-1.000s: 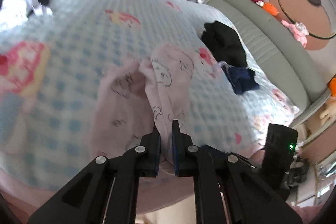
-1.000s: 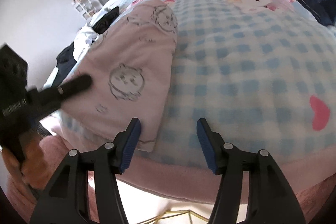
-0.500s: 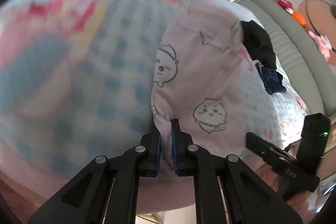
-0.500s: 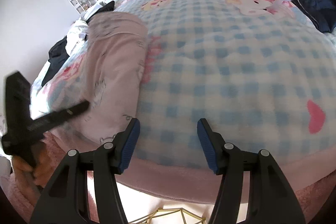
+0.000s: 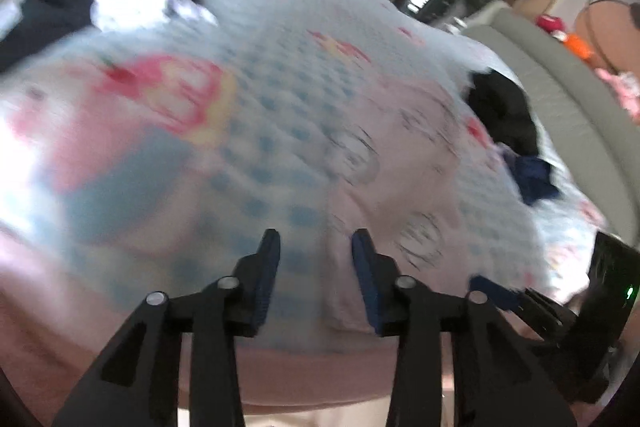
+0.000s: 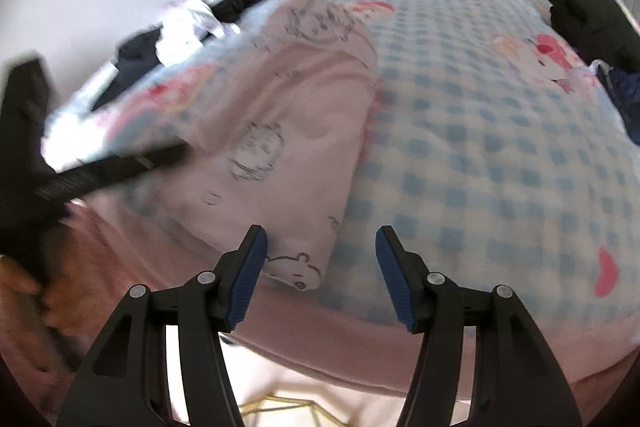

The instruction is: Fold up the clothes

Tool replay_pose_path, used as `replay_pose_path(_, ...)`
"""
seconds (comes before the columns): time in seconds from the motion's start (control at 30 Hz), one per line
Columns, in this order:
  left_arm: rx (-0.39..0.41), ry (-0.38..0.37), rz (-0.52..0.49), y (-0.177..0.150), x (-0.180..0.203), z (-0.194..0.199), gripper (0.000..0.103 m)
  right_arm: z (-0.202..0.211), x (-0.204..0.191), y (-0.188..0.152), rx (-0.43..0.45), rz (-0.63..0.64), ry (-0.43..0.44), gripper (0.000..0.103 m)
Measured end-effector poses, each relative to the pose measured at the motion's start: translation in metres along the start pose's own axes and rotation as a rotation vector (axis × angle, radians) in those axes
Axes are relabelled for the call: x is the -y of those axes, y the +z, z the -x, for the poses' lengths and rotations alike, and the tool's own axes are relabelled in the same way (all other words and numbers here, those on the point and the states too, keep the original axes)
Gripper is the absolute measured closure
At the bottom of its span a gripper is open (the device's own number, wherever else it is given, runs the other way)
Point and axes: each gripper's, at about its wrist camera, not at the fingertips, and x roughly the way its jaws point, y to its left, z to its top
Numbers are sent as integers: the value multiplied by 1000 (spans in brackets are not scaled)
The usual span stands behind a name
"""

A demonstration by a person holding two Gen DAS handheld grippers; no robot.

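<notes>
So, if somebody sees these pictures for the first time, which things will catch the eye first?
Probably the pale pink garment with cartoon faces, lying folded near the front edge of the blue-checked bedspread. Next, the two open pairs of blue-padded jaws: the left hand-held gripper has just been opening, with the garment's edge between its pads, and the right hand-held gripper stands at its near corner. Dark clothes sit far right.
</notes>
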Motion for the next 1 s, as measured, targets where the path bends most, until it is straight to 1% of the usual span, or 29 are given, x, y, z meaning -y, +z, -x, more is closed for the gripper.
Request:
replay_pose_path(0.03,13,-24,-11,-1,1,6,66,-2,3,0,-5,-17,4,45)
replay_pose_path(0.07,27,-48,-23,-1,3,12,65,-3,6,0,-10,-33,9,45)
replay_pose_path(0.13,7,-115,-66,-6,10,14,66,1,12,2,5,-65,29,45)
replay_pose_path(0.17,-14,-130,-94,-11,16,9,66,3,14,3,16,-75,35,45)
replay_pose_path(0.23,-72,-106,-132,-19,29,-7,66,3,12,8,25,-64,47,45)
replay_pose_path(0.33,-161,-15,-160,-25,34,-33,66,-10,9,10,-12,-42,29,45)
replay_pose_path(0.4,-176,-5,-143,-23,31,-38,65,-19,10,9,-37,-46,11,42)
replay_pose_path(0.47,-168,0,-127,-20,26,-36,64,-19,18,7,-38,-79,20,41)
replay_pose_path(0.5,-168,-1,-122,-19,24,-36,64,-19,23,6,-38,-94,23,38)
replay_pose_path(0.57,-174,-11,-103,-21,22,-36,63,-16,29,4,-34,-96,0,38)
replay_pose_path(0.6,-172,-12,-99,-21,22,-36,63,-16,32,3,-36,-103,2,38)
replay_pose_path(0.7,-146,-10,-92,-19,23,-33,63,-6,37,1,-29,-109,-18,38)
replay_pose_path(0.73,-114,-18,-81,-17,23,-28,63,-2,38,0,-24,-107,-27,38)
replay_pose_path(0.8,-10,-55,-71,-12,27,-9,67,10,37,-1,-10,-78,-21,38)
replay_pose_path(0.87,42,-91,-101,-8,36,0,66,13,28,-2,-31,-34,61,38)
replay_pose_path(0.9,45,-90,-121,-7,41,0,66,14,23,-4,-36,-15,77,38)
replay_pose_path(0.93,29,-81,-137,-9,43,-4,66,15,18,-6,-42,5,90,38)
replay_pose_path(1.0,-14,-58,-163,-13,46,-14,66,10,3,-9,-48,64,74,38)
